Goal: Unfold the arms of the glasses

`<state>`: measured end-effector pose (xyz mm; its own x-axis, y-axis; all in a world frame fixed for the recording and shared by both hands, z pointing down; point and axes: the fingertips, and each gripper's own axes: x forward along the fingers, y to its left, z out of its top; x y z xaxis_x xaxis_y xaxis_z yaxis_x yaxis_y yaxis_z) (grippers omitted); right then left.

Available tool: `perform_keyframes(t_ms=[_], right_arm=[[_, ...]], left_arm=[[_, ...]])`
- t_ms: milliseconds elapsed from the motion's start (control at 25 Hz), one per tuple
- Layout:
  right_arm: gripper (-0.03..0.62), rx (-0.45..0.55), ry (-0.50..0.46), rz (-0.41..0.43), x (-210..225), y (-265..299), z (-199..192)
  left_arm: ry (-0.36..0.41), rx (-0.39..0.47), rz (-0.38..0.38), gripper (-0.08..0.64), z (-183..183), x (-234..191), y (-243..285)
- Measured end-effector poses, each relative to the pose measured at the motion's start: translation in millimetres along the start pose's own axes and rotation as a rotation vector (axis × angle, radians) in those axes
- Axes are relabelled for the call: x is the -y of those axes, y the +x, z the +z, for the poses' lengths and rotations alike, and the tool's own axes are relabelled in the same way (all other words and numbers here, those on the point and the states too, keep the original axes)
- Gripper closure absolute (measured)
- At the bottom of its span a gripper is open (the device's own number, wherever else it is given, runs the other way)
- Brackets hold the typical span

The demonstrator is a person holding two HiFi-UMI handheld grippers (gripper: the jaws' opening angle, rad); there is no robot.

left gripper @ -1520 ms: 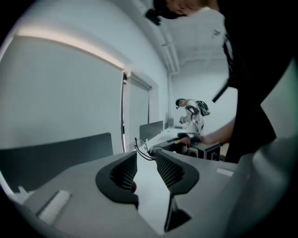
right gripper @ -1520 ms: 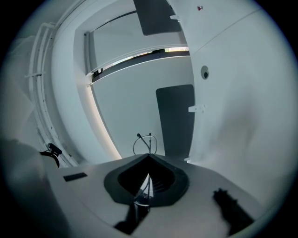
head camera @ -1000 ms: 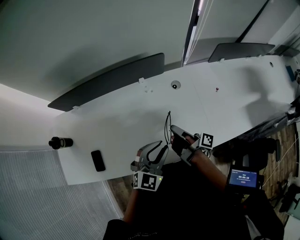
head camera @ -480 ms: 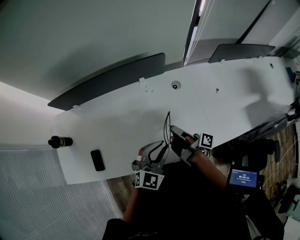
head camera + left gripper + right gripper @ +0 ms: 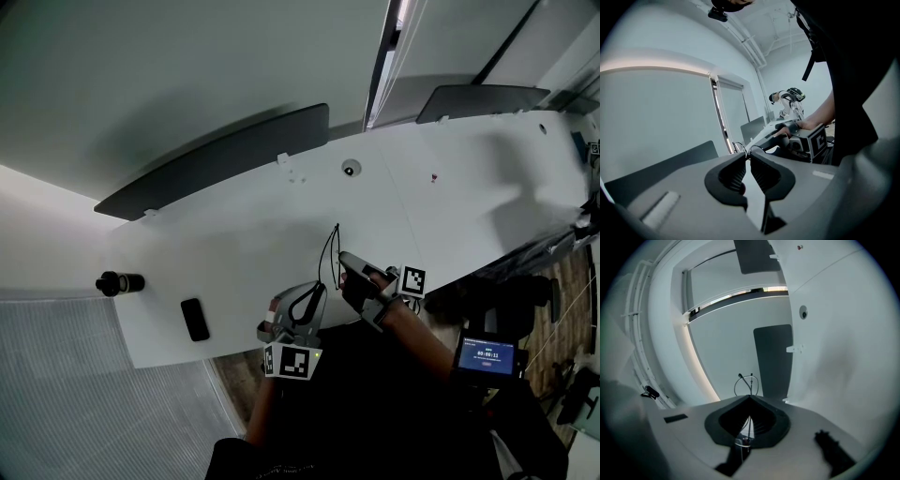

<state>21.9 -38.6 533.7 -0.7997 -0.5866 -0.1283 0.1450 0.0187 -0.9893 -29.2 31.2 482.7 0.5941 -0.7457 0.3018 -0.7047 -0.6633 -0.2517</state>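
1. What just changed: the left gripper (image 5: 748, 153) has been closing its jaws. They're nearly together now, with only a thin slit left between the pads.
2. The thin wire glasses (image 5: 751, 383) sit right at those left tips. I honestly can't tell whether the pads are biting on the wire yet or just framing it.
3. The right gripper (image 5: 750, 397) is pinched tight on the glasses. Part of the frame pokes out past its tips, held just over the near edge of the white table (image 5: 234, 234).
4. Compared with a second ago in the head view, the left jaws were spread wide beside the frame and now they've narrowed. The right gripper and the glasses haven't shifted at all.
5. My read is that the left is going for a temple arm so it can swing it out while the right steadies the frame. Nothing looks unfolded yet, so the task is still in its early part.
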Motion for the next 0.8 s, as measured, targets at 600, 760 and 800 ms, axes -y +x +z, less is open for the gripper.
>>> perform_keyframes(t_ms=[600, 760, 800], right_arm=[[0.584, -0.056, -0.029, 0.047, -10, 2, -9], [0.584, -0.064, -0.026, 0.054, -10, 2, -11], [0.584, -0.066, -0.028, 0.058, -11, 2, -11]], left_arm=[[-0.01, 0.013, 0.113, 0.532, 3, -47, -12], [-0.039, -0.005, 0.141, 0.534, -5, -59, -12], [-0.039, -0.011, 0.145, 0.534, -5, -62, -12]])
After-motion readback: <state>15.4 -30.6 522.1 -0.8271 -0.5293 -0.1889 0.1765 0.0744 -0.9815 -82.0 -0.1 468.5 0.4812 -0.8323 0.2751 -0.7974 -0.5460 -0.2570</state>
